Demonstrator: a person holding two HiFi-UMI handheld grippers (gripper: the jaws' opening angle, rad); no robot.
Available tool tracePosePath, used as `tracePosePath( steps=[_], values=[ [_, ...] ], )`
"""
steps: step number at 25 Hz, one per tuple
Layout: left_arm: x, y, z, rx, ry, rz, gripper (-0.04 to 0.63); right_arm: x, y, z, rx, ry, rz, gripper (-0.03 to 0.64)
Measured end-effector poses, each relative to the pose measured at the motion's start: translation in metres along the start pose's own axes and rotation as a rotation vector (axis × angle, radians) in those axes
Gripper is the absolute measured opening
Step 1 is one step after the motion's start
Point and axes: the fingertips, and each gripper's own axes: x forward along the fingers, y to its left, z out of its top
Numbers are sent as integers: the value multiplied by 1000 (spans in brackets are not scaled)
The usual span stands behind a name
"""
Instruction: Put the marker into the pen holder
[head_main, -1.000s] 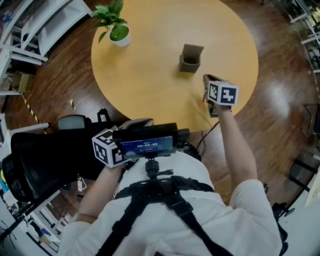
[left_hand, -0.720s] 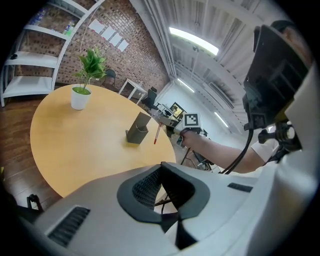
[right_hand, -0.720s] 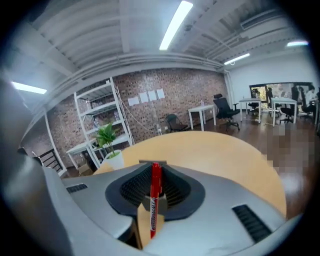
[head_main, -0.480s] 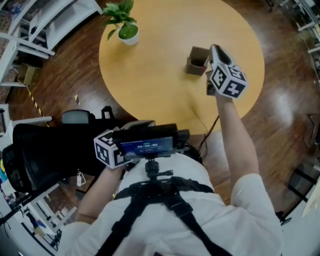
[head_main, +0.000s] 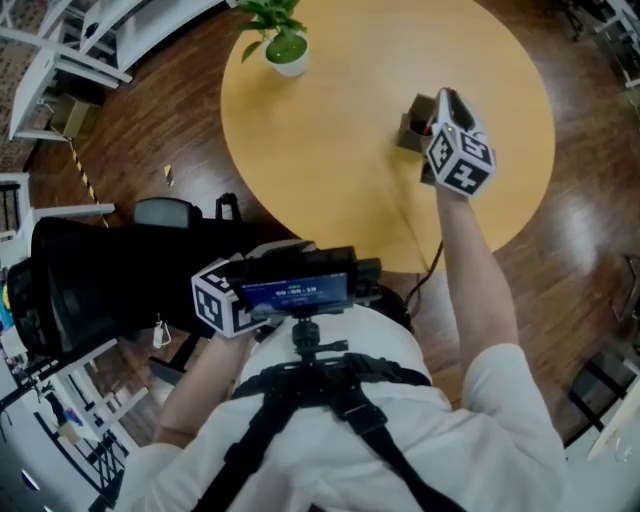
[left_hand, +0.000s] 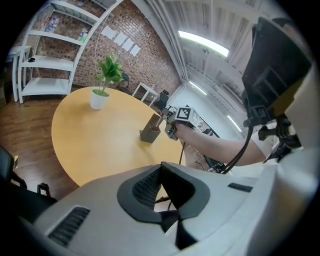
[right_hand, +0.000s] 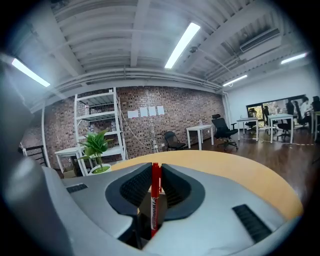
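Marker (right_hand: 155, 205) upright in right tool (right_hand: 155, 171)

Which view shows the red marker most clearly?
The right gripper view: the marker stands upright, gripped in the right gripper, print visible. The left gripper view shows only a red speck at the pen holder; the head view barely shows it.

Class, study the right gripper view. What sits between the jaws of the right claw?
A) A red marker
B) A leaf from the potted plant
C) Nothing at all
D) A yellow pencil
A: the right claw is closed on a red marker, which stands upright between its two pads.
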Motion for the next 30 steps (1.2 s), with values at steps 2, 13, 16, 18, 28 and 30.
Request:
tracePosePath(
  steps=[2, 13, 16, 18, 28, 30],
  values=[
    [0, -1, 0, 1, 5, 3, -6, -1, -2, 4, 6, -20, -15, 71],
    [2, -5, 9, 11, 9, -6, -6, -11, 2, -31, -29, 21, -56, 71],
    [3, -4, 10, 10, 7, -15, -6, -23, 0, -57, -51, 83, -69, 71],
    [5, -5, 12, 13, 7, -24, -6, -27, -4, -69, -56, 117, -77, 71],
    [12, -8, 17, 39, 14, -62, -6, -23, 6, -76, -114, 179, -25, 72],
    [12, -8, 18, 39, 12, -66, -6, -24, 5, -74, -117, 179, -26, 95]
  ],
)
